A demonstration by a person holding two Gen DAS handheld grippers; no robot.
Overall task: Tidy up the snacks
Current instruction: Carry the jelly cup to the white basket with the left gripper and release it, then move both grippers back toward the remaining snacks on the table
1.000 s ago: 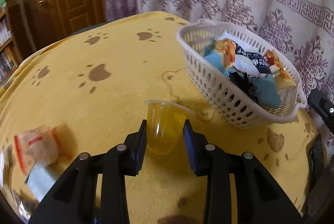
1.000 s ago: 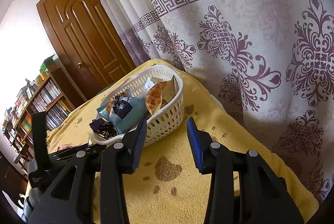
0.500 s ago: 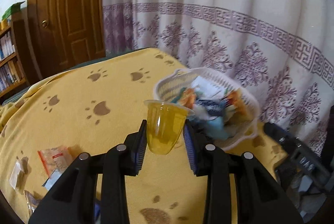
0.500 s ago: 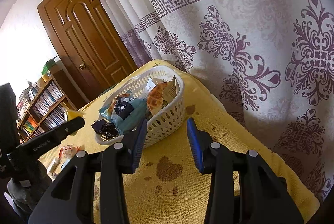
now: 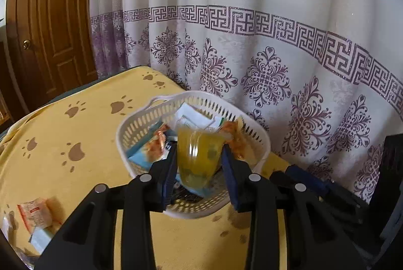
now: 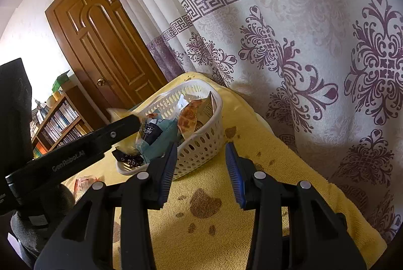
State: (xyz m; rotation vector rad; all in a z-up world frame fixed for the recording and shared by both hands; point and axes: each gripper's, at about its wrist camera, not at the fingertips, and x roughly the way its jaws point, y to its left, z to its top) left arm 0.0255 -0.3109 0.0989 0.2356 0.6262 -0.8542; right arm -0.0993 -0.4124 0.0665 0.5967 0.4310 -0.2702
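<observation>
The jelly cup [image 5: 197, 159], yellow and see-through, sits between the pads of the left gripper [image 5: 199, 164], directly above the white basket [image 5: 136, 124] of snack packets. Its jaws have just been opening: the cup now looks blurred and tipped, mouth toward the 12 o'clock side, and I judge it is slipping free or about to, rather than firmly pinched.

Going left to right across the yellow paw-print cloth [image 5: 75, 134]: at about 8 o'clock from the basket lie two loose packets [image 5: 35, 214], well apart from it and not yet gathered. The basket comes next, and at its 4 o'clock side rests the right gripper [image 6: 200, 166], its jaws parted with nothing between them, low over the cloth.

What the move turns on is that the cup lies straight above the basket's near half, long axis leaning away from the left hand. A plain release should land it inside. The left hand is nearer the remaining packets.
</observation>
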